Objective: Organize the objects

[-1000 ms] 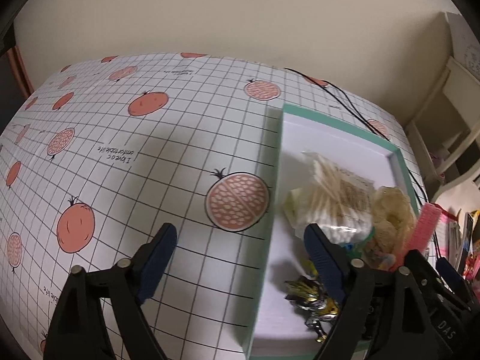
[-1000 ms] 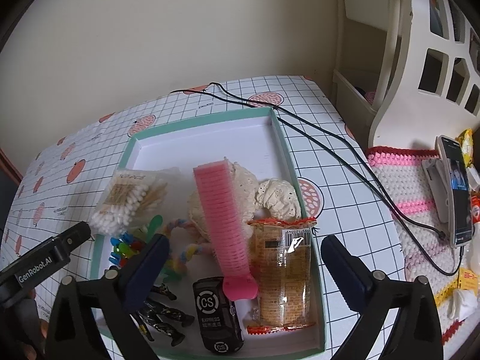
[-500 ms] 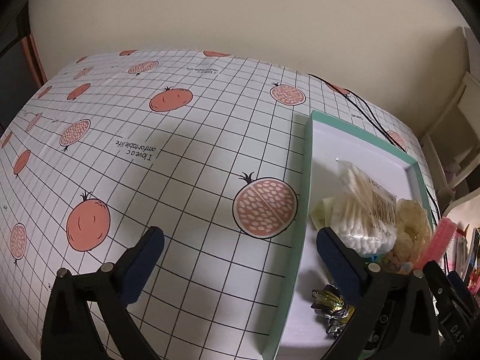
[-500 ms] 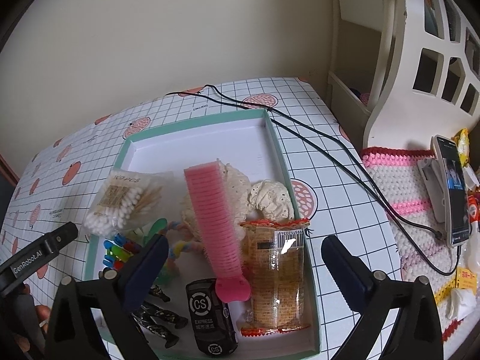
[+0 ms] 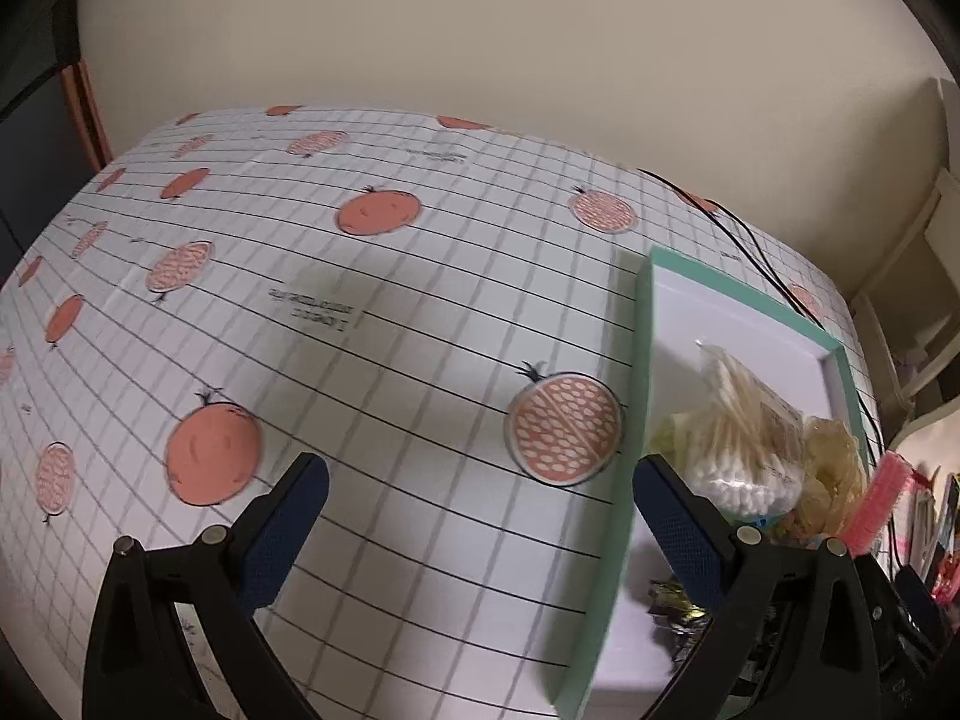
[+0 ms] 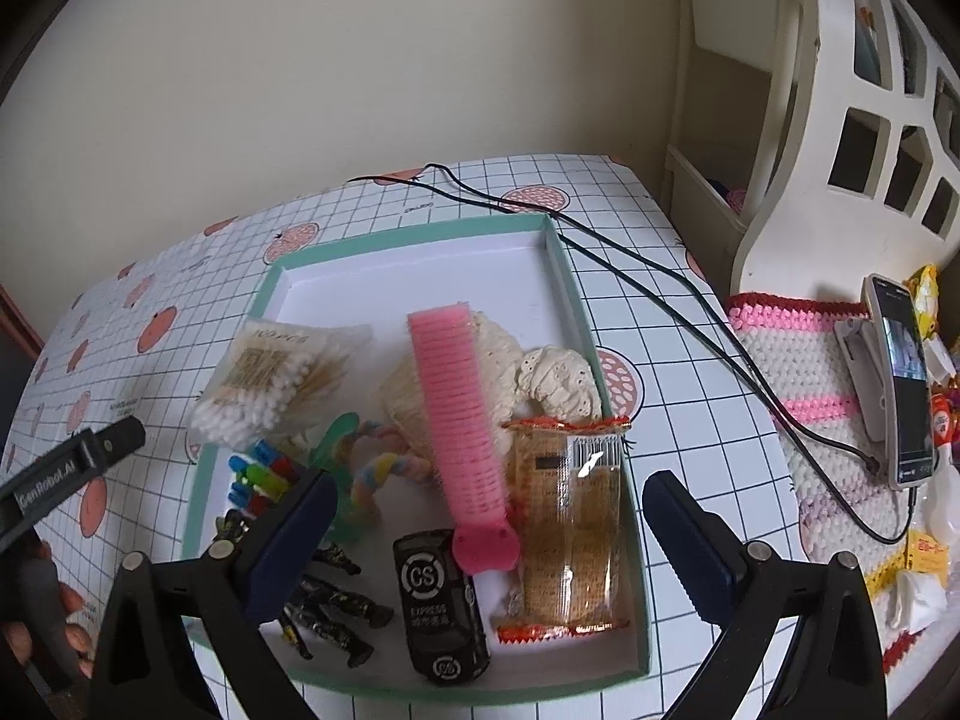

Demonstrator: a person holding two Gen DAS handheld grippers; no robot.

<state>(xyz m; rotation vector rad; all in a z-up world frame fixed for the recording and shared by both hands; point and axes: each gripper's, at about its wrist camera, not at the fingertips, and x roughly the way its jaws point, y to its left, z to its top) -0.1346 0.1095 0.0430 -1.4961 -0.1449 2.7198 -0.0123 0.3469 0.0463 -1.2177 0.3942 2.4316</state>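
Note:
A mint-rimmed white tray [image 6: 569,267] holds a bag of cotton swabs [image 6: 270,381], a pink comb-like roller [image 6: 459,420], cream lace pieces [image 6: 555,381], a clear snack packet [image 6: 567,531], a black CS box [image 6: 438,603], coloured clips [image 6: 261,477] and dark wrapped candies [image 6: 327,606]. My right gripper [image 6: 483,531] hangs open above the tray's near end, empty. My left gripper [image 5: 474,519] is open and empty over the patterned tablecloth [image 5: 312,312], just left of the tray [image 5: 639,360]; the swab bag [image 5: 747,432] shows beside its right finger.
Two black cables [image 6: 648,276] run across the table past the tray's far right corner. A phone [image 6: 903,378] stands on a pink and white crochet mat [image 6: 804,360] at right, under a white shelf unit [image 6: 828,120]. A wall lies behind.
The left gripper has drifted left and back, away from the tray, so more tablecloth shows. The right gripper has eased slightly closer over the tray. Both stay open.

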